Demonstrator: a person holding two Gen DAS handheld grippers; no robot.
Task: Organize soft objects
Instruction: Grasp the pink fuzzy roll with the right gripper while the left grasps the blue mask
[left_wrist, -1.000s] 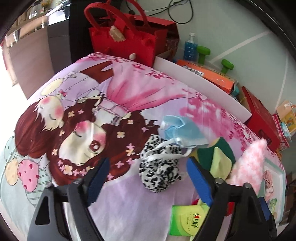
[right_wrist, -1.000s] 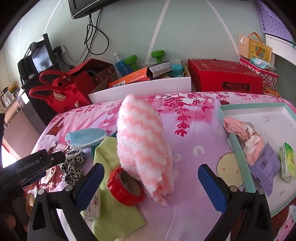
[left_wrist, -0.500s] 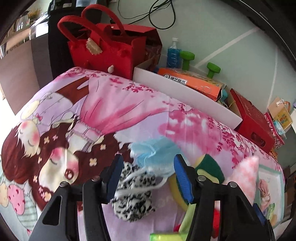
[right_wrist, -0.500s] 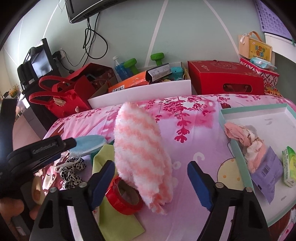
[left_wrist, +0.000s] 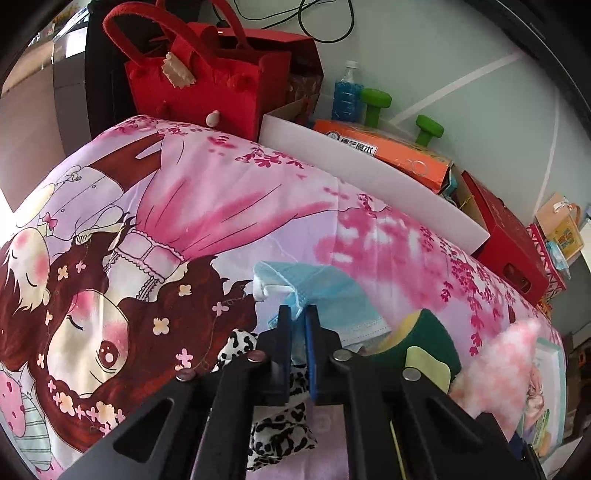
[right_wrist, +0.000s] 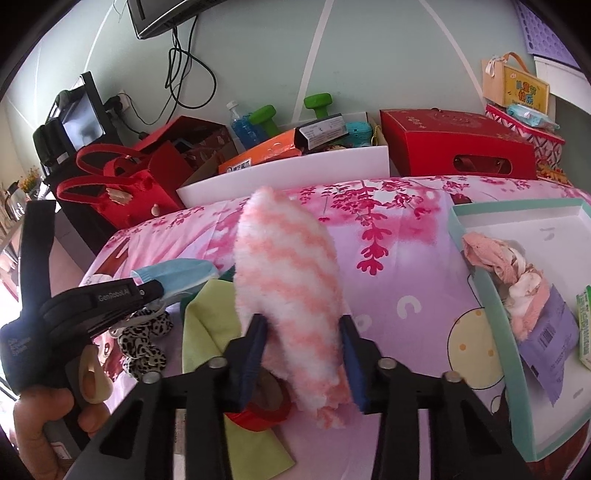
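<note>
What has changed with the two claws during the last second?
The left claw moved forward and shut on the blue face mask. The right claw moved in and closed around the pink striped fluffy sock. The leopard-print scrunchie, green cloth and tray stayed in place.

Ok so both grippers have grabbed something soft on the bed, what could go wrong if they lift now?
1. The left gripper pinches only a fold of the blue face mask; its white ear loop trails by the leopard-print scrunchie and might drag it along.
2. The right gripper squeezes the fluffy pink-striped sock near one end, so the long rest may flop and brush the red tape roll or the green cloth beside it.
</note>
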